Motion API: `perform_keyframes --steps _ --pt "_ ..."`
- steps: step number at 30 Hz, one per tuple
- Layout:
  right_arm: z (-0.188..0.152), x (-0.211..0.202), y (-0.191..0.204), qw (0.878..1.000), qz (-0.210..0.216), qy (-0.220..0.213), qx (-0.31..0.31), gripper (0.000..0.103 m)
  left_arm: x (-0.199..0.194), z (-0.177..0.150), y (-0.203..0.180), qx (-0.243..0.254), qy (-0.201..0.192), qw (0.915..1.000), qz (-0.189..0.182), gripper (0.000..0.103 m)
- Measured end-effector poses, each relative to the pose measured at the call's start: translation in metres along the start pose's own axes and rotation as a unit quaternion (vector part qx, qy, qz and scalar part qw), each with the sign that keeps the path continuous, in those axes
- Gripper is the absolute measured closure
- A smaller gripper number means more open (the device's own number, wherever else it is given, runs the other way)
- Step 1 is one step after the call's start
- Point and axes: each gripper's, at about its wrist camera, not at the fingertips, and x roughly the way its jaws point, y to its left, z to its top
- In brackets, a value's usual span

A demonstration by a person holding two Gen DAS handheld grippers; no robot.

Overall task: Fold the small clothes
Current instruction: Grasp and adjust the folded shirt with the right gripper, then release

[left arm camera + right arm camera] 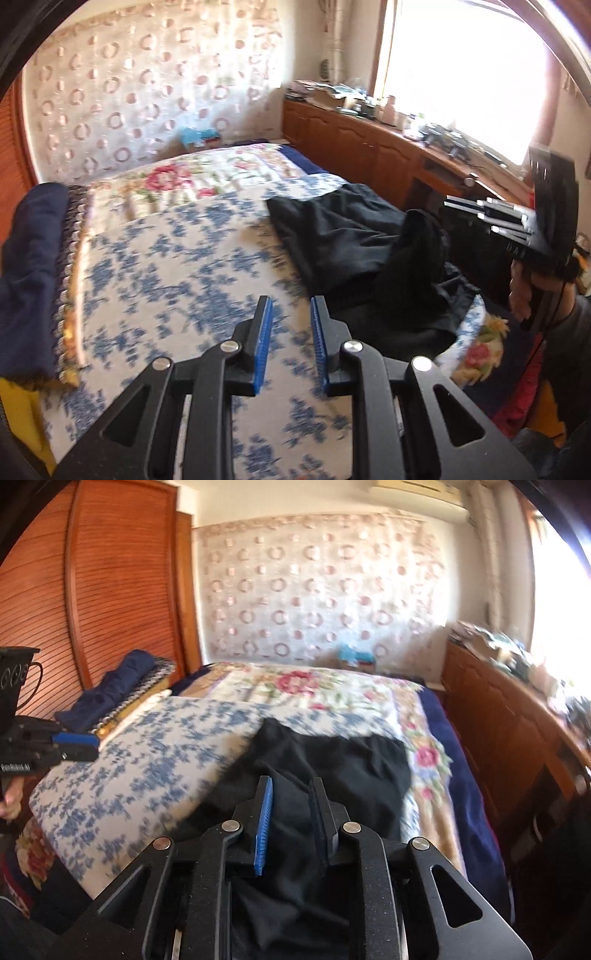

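Observation:
A black garment (332, 229) lies crumpled on the right half of the bed, partly on a blue-and-white patterned cloth (177, 258). My left gripper (291, 306) hovers open over that patterned cloth, nothing between its blue pads. In the left wrist view my right gripper (448, 205) is held by a hand (517, 295) at the garment's near right end, where a peak of black fabric rises to its tips. In the right wrist view my right gripper (291, 786) has its pads apart over the black garment (351, 768); fabric shows in the gap. My left gripper (94, 744) is at the far left.
A folded navy pile (29, 251) sits on a beaded mat at the bed's left edge. A floral bedspread (295, 686) covers the bed. A wooden cabinet (498, 720) with clutter runs along the right under the window. Slatted wardrobe doors (110, 590) stand at the left.

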Motion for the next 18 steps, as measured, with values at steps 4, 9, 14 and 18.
perform_keyframes --steps 4,9,14,18 --pt "0.015 0.025 0.027 0.999 0.022 0.01 -0.025 0.08 -0.006 -0.012 0.01 -0.011 -0.002 0.9999 0.007 0.085" --pt "0.02 0.056 0.05 0.998 0.051 0.035 -0.026 0.074 -0.013 -0.021 0.018 -0.018 -0.012 0.9993 0.03 0.085" --pt "0.019 0.077 0.063 0.995 0.068 0.061 -0.032 0.071 -0.018 -0.029 0.027 -0.034 -0.024 0.9984 0.04 0.085" --pt "0.01 0.101 0.072 0.992 0.066 0.097 -0.047 0.069 -0.017 -0.034 0.031 -0.043 -0.023 0.9981 0.037 0.085"
